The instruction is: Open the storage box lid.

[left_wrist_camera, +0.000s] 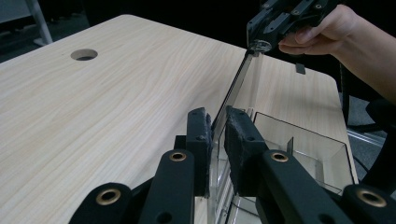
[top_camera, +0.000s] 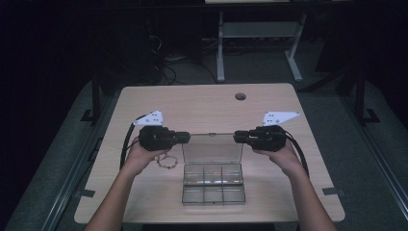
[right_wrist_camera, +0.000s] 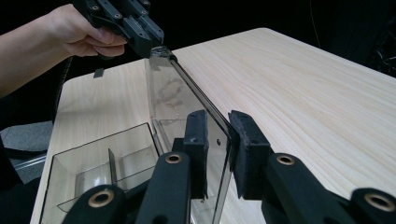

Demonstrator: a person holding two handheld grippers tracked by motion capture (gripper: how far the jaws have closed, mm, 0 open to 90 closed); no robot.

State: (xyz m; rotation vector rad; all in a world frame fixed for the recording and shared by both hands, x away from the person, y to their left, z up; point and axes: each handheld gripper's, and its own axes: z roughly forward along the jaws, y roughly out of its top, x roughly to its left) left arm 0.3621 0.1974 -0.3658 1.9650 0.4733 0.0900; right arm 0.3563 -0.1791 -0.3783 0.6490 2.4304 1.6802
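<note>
High view: both the left gripper and right gripper pinch the top corners of the clear box's raised lid, thin edge between their pads. Light, stiff, slippery, probably brittle plastic; corners look the safest hold.

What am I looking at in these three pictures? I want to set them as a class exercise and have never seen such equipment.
A person sits at a wooden table and holds a hand-operated tool with two black jaws in each hand. One picture comes from a camera above, looking down; the other two come from cameras mounted on the tools, looking along their jaws.

On the table stands a clear plastic compartment box with its lid raised upright. The left gripper has the lid's left top corner between its jaws, the right gripper the right top corner. Whether the pads press the lid is hard to tell; a slim gap shows beside it.

A small beaded bracelet lies left of the box.
</note>
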